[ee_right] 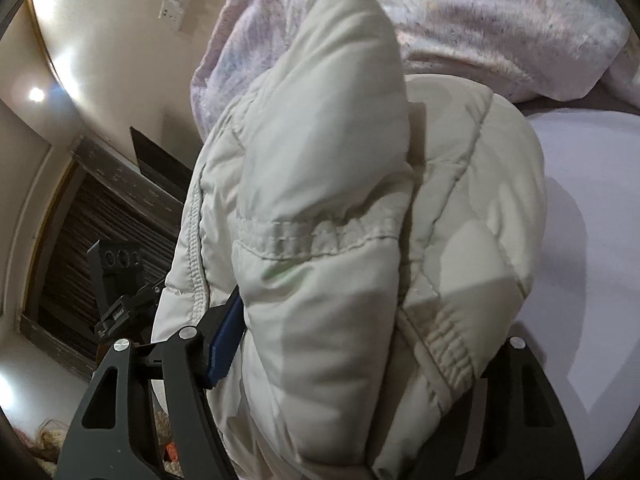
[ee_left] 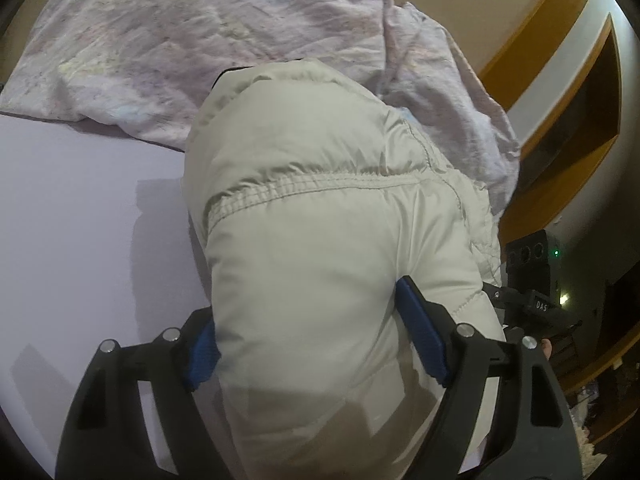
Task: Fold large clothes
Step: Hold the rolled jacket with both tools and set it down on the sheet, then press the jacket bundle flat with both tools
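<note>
At the right edge of my left wrist view I read "DAS" in pale letters on a black bracket point(ee_left: 541, 306) of the other gripper's rig. I can read nothing else in either view.

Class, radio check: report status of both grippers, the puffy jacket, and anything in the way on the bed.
Left gripper clamped on cream puffer jacket. Right gripper clamped on it too. Jacket bunched, partly off the lilac sheet. Crumpled duvet close behind.
</note>
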A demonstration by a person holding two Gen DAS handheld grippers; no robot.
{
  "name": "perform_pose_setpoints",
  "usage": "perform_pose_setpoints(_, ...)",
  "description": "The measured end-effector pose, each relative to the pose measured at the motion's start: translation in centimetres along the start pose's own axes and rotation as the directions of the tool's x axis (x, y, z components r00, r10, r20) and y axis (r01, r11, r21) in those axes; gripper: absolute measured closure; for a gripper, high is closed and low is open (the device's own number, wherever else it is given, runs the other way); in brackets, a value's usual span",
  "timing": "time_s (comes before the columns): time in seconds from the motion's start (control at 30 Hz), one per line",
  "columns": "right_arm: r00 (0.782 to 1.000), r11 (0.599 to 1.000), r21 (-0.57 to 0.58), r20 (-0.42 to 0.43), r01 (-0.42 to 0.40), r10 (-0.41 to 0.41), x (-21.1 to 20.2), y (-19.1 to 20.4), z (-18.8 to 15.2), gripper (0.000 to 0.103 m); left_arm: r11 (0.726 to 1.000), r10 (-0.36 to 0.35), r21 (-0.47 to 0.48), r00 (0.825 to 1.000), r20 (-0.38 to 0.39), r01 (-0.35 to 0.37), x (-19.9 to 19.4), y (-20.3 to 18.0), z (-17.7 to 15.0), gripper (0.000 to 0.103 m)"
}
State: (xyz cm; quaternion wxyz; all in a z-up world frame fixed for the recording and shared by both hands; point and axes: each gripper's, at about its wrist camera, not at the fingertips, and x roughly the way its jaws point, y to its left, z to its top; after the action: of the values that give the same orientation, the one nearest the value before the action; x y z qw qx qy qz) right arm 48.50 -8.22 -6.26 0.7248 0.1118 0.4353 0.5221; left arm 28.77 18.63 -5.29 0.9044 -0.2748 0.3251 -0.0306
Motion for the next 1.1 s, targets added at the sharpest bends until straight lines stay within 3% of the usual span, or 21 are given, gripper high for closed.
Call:
perform_pose_setpoints(0.13,0.999,0.999,0.041,0.021,0.033,-0.034,0.5,-0.8,-0.1,0.027,0.996,0.067,0.058,0.998,0.019,-0.068,1.0,0.0,0.8,0.025)
perform_pose_setpoints(0.23,0.994,0.991,0.081,0.031,0.104,-0.107,-0.2,-1.1,-1.0,0.015,0.993,0.096,0.066,0.995,0.013,-0.096,1.6,-0.2,1.1,0.023)
perform_pose_setpoints(0.33,0.98,0.979,0.069,0.052,0.19,-0.194,-2.1,0.2,-1.4,0.014,0.989,0.129,0.074,0.992,0.017,-0.13,0.9,-0.6,1.0,0.018)
perform_pose_setpoints(0.43,0.949,0.958,0.026,0.132,0.286,-0.287,-5.3,2.1,-1.8,0.013,0.982,0.166,0.08,0.984,0.059,-0.17,-1.0,-0.4,0.8,0.017)
perform_pose_setpoints(0.5,0.911,0.937,0.012,0.232,0.349,-0.342,-7.9,3.5,-2.3,0.013,0.972,0.206,0.093,0.973,0.103,-0.216,-2.3,-0.7,0.8,0.017)
perform_pose_setpoints(0.57,0.881,0.929,-0.009,0.32,0.371,-0.348,-9.3,5.2,-2.5,0.019,0.967,0.216,0.109,0.967,0.133,-0.231,-3.2,-1.1,0.8,0.017)
perform_pose_setpoints(0.63,0.883,0.926,-0.053,0.325,0.373,-0.337,-8.8,6.6,-2.4,0.043,0.961,0.216,0.142,0.964,0.153,-0.237,-3.6,-2.2,0.9,0.017)
perform_pose_setpoints(0.73,0.867,0.88,-0.156,0.313,0.449,-0.387,-6.1,8.4,-2.6,0.057,0.949,0.231,0.18,0.959,0.161,-0.259,-3.0,-3.7,1.1,0.017)
perform_pose_setpoints(0.9,0.808,0.788,-0.235,0.337,0.569,-0.483,-0.8,10.1,-2.2,0.062,0.915,0.31,0.224,0.941,0.136,-0.334,-0.2,-4.6,1.4,0.016)
perform_pose_setpoints(1.0,0.773,0.735,-0.255,0.305,0.629,-0.556,1.6,9.0,-2.5,0.062,0.909,0.324,0.229,0.937,0.131,-0.347,1.2,-4.1,1.4,0.008)
perform_pose_setpoints(1.1,0.779,0.747,-0.236,0.288,0.621,-0.557,2.0,7.5,-2.8,0.062,0.91,0.326,0.234,0.939,0.111,-0.343,2.3,-3.6,1.4,0.003)
